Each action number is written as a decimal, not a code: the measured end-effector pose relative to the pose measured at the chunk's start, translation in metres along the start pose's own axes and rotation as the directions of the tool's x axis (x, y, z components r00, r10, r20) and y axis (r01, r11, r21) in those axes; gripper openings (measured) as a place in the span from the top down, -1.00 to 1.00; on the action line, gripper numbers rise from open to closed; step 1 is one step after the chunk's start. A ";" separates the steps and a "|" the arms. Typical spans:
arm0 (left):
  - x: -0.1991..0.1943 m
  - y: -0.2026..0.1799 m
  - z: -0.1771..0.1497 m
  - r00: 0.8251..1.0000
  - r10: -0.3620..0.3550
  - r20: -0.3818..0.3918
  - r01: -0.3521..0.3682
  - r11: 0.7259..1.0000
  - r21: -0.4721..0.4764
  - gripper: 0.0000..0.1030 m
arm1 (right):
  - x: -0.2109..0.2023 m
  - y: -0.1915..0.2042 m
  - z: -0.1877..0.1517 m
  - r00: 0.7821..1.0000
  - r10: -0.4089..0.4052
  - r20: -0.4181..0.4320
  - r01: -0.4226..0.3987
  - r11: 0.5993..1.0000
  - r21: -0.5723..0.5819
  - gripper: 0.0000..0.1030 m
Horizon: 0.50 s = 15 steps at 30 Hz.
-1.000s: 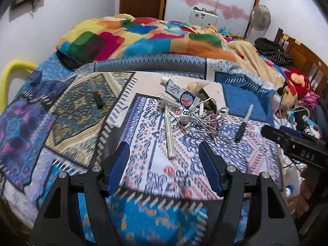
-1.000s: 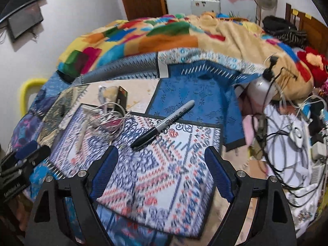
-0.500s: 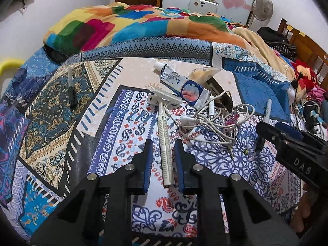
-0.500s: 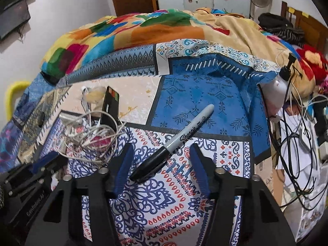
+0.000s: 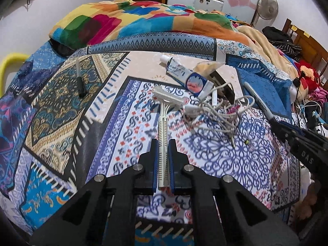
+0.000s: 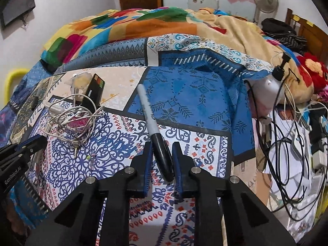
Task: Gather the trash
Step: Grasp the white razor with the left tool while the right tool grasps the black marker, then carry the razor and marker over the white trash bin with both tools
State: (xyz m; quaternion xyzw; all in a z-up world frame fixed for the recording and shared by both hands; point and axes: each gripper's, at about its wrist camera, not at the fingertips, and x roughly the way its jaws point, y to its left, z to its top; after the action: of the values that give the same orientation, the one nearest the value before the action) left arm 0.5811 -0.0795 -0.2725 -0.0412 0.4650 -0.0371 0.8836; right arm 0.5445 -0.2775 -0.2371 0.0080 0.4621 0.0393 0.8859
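Observation:
My left gripper (image 5: pixel 163 143) is shut on the handle of a white disposable razor (image 5: pixel 163 123), its head pointing away over the patterned bedspread. My right gripper (image 6: pixel 162 146) is shut on the black cap end of a grey marker (image 6: pixel 149 119) that points away and left. Behind the razor lie a toothpaste tube (image 5: pixel 184 74), a tangle of white cable (image 5: pixel 217 112) and a dark small box (image 5: pixel 222 86). The cable (image 6: pixel 71 121) and box (image 6: pixel 93 91) also show in the right wrist view. A second dark pen (image 5: pixel 80 80) lies at the far left.
A crumpled colourful blanket (image 5: pixel 133 20) lies across the back of the bed. The right bed edge drops to a floor cluttered with cables and chargers (image 6: pixel 291 143). A white bottle (image 6: pixel 266 88) and a red plush toy (image 6: pixel 313 69) sit right. A yellow rail (image 5: pixel 8 65) is left.
Both grippers moved forward and closed from wide open: the left onto the razor handle, the right onto the marker's cap end. The marker turned from slanting right to pointing up-left.

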 end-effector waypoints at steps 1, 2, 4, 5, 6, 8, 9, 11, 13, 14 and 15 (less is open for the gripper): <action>-0.001 0.000 -0.002 1.000 -0.004 0.004 0.004 1.000 0.003 0.85 | 0.001 0.000 0.001 1.000 0.023 0.000 -0.023 1.000 -0.017 0.66; -0.002 0.000 -0.004 1.000 -0.004 0.008 0.004 1.000 0.011 0.85 | 0.002 0.002 0.002 0.999 0.034 0.002 -0.034 0.999 -0.036 0.66; -0.002 -0.002 -0.005 1.000 0.003 0.012 -0.004 1.000 0.022 0.85 | 0.003 0.006 0.002 1.000 0.026 0.009 -0.025 0.997 -0.076 0.66; -0.001 -0.004 -0.005 1.000 0.013 0.011 -0.014 0.999 0.034 0.85 | 0.005 0.009 0.002 1.000 0.017 0.014 -0.015 0.995 -0.099 0.66; -0.001 -0.006 -0.005 1.000 0.021 0.011 -0.021 0.999 0.044 0.85 | 0.006 0.012 0.002 1.000 0.006 0.021 -0.003 0.993 -0.120 0.66; -0.001 -0.009 -0.005 0.999 0.033 0.012 -0.034 0.997 0.063 0.85 | 0.006 0.015 0.001 1.000 -0.008 0.030 0.012 0.991 -0.133 0.69; -0.001 -0.010 -0.005 0.999 0.042 0.012 -0.042 0.997 0.072 0.85 | 0.006 0.015 0.001 1.000 -0.008 0.030 0.012 0.992 -0.128 0.72; 0.000 -0.011 -0.005 0.999 0.045 0.007 -0.045 0.995 0.087 0.85 | 0.004 0.012 0.001 1.000 0.011 0.013 -0.010 0.995 -0.104 0.73; -0.002 -0.008 -0.005 1.000 0.026 -0.012 -0.025 0.998 0.065 0.85 | -0.001 0.010 0.001 1.000 0.028 0.012 -0.027 0.997 -0.073 0.73; -0.004 -0.006 -0.005 1.000 0.018 -0.015 -0.017 0.998 0.054 0.85 | -0.003 0.010 0.000 0.999 0.036 0.012 -0.035 0.997 -0.065 0.73; -0.008 -0.004 -0.007 1.000 0.005 -0.015 -0.005 0.999 0.036 0.85 | -0.008 0.009 0.000 0.999 0.049 0.013 -0.048 0.997 -0.054 0.73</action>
State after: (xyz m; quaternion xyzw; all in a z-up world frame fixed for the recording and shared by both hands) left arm 0.5711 -0.0831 -0.2691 -0.0240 0.4711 -0.0436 0.8807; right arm 0.5393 -0.2687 -0.2302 -0.0043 0.4540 0.0733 0.8880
